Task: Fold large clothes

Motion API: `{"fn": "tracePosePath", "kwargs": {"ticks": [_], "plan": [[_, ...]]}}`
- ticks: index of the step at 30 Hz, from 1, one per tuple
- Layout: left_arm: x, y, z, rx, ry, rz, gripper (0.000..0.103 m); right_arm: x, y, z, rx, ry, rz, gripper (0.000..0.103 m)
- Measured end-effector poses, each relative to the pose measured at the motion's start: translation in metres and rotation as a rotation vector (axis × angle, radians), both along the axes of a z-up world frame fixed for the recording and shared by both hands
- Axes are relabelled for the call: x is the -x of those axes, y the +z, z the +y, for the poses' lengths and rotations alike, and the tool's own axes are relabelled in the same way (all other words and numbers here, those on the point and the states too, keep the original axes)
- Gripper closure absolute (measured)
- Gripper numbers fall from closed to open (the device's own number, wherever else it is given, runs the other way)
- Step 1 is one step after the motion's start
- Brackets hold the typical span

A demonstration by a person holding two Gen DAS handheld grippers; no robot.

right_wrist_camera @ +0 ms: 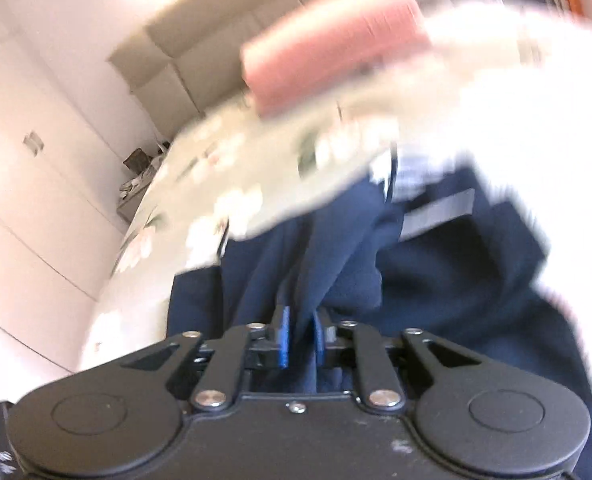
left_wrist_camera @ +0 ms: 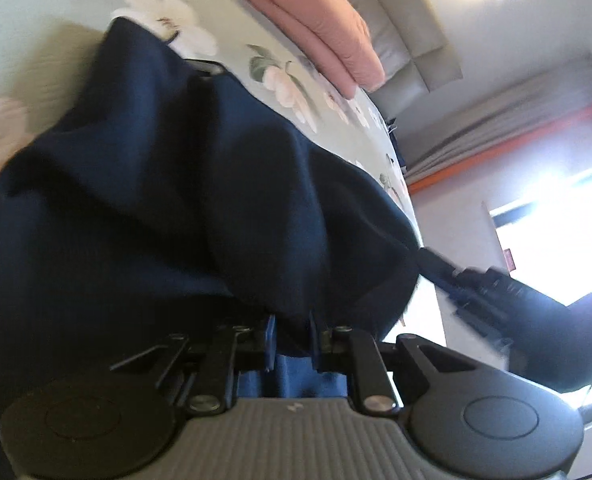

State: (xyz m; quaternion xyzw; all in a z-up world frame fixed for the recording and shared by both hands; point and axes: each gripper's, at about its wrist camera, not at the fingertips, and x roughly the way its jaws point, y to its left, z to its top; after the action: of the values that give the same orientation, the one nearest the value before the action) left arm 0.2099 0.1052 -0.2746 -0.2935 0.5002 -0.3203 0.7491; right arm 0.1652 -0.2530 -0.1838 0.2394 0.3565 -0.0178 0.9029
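Both claws clenched on the same navy garment (left_wrist_camera: pixel 168 200), which hung bunched between them and trailed onto the bed (left_wrist_camera: pixel 28 40) toward 11 o'clock in the left wrist view. Left claw (left_wrist_camera: pixel 292 344): fingers pinched onto a fold of the dark cloth, which draped over and hid the fingertips. Right claw (right_wrist_camera: pixel 300 340): blue-padded fingers closed on a narrow gather of the same fabric; this view was badly motion-blurred, so finer detail could not be read. In the left wrist view the right claw also appeared at 3 o'clock, gripping a taut corner of the garment off the bed's edge. Judgement: the cloth was held at two separated points so that it could be lifted and spread or carried over into a fold; the stretched edge between the grips suggested tension was being used to straighten it. The garment was not yet flat, so the fold looked early or mid-way. A pale strip on the navy cloth showed at 2 o'clock in the right wrist view, possibly a label or trim; could not tell. A folded pink item (left_wrist_camera: pixel 319 20) lay on the floral bedsheet (left_wrist_camera: pixel 280 76) at 1 o'clock, against the padded headboard (left_wrist_camera: pixel 407 16), apart from the navy garment. No containers seen in either view.
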Motion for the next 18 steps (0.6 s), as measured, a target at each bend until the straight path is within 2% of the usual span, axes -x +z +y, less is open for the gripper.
{"fn": "tracePosePath", "kwargs": {"ticks": [2, 4, 6, 7, 8, 10, 13, 15, 17, 18], "plan": [[0.006, -0.002, -0.006, -0.061, 0.010, -0.015, 0.086, 0.000, -0.013, -0.004, -0.003, 0.006, 0.075, 0.089], [0.010, -0.010, -0.003, -0.091, 0.024, 0.009, 0.086, -0.002, -0.045, -0.005, 0.008, -0.019, 0.214, 0.089], [0.017, -0.019, -0.001, -0.145, -0.005, 0.052, 0.086, -0.003, -0.077, -0.013, -0.020, -0.065, 0.323, 0.089], [0.023, -0.021, -0.001, -0.183, -0.035, 0.061, 0.086, 0.003, -0.084, -0.018, -0.050, -0.089, 0.334, 0.089], [0.029, -0.021, -0.001, -0.218, -0.056, 0.054, 0.086, 0.006, -0.081, -0.019, -0.066, -0.097, 0.310, 0.089], [0.040, -0.011, 0.007, -0.273, -0.063, 0.015, 0.086, 0.006, -0.058, -0.016, -0.022, -0.085, 0.233, 0.085], [0.036, 0.019, 0.015, -0.257, -0.018, -0.077, 0.086, -0.011, -0.028, -0.001, 0.071, -0.006, 0.097, 0.083], [0.022, 0.038, 0.004, -0.255, -0.014, -0.156, 0.086, -0.038, -0.023, 0.010, 0.086, 0.054, 0.055, 0.066], [0.000, 0.050, -0.018, -0.221, -0.040, -0.211, 0.086, -0.065, -0.029, 0.017, 0.069, 0.113, 0.068, 0.051], [-0.008, 0.051, -0.027, -0.201, -0.051, -0.224, 0.086, -0.077, -0.037, 0.020, 0.061, 0.133, 0.091, 0.049]]}}
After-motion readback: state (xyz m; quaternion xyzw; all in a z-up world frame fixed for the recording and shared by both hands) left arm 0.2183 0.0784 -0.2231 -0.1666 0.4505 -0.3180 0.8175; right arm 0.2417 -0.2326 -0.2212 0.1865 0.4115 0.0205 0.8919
